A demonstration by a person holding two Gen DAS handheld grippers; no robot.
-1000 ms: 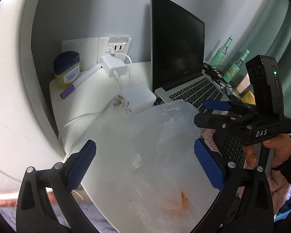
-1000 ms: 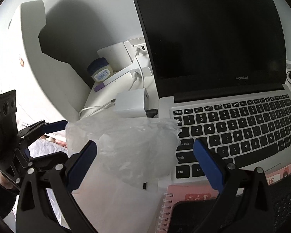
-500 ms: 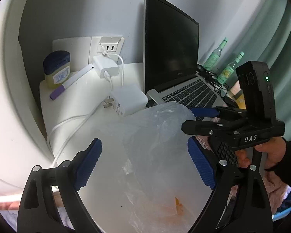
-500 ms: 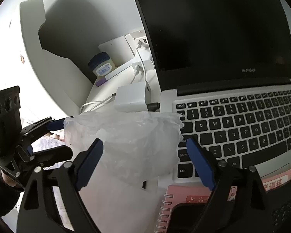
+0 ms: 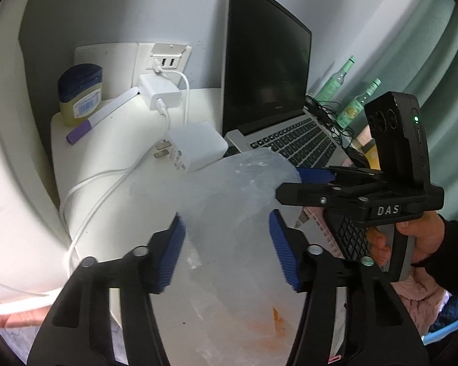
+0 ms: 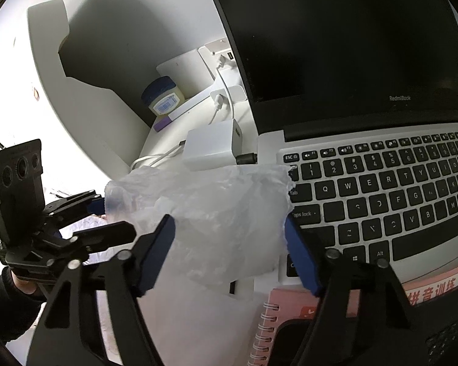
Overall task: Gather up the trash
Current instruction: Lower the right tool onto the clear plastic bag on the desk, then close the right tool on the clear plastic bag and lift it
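Our left gripper [image 5: 226, 250] is closing, its blue pads [image 5: 172, 256] about half apart and not yet pressing, with the clear plastic bag [image 5: 229, 213] bulging up between them. Our right gripper [image 6: 229, 253] is narrowing too, somewhat wider than the left, and the same bag [image 6: 210, 207] sits between its pads [image 6: 300, 259]; the film looks to brush the right-hand pad, though we cannot tell whether it is pinched.

We judge the step in hand to be the grasp itself: both tongs bracket the crumpled bag from opposite sides, and neither has a firm hold. What comes next, as we read it, calls for finishing both closures on a gathered fold of film rather than a single slack layer, then lifting together so the orange residue near the bag's lower end stays inside.

The bag lies on the white desk [image 5: 85, 158], its upper edge just beside the white charger brick [image 5: 195, 149] and touching the near corner of the open laptop [image 6: 381, 183] keyboard. A pink spiral notebook [image 6: 293, 314] lies just beside it, under the right gripper. Farther back stand a blue-lidded jar [image 5: 80, 91], a purple-tipped pen [image 5: 100, 119] and a wall plug [image 5: 160, 91] with its white cable [image 5: 107, 189]; two green bottles [image 5: 348, 91] stand beyond the laptop.
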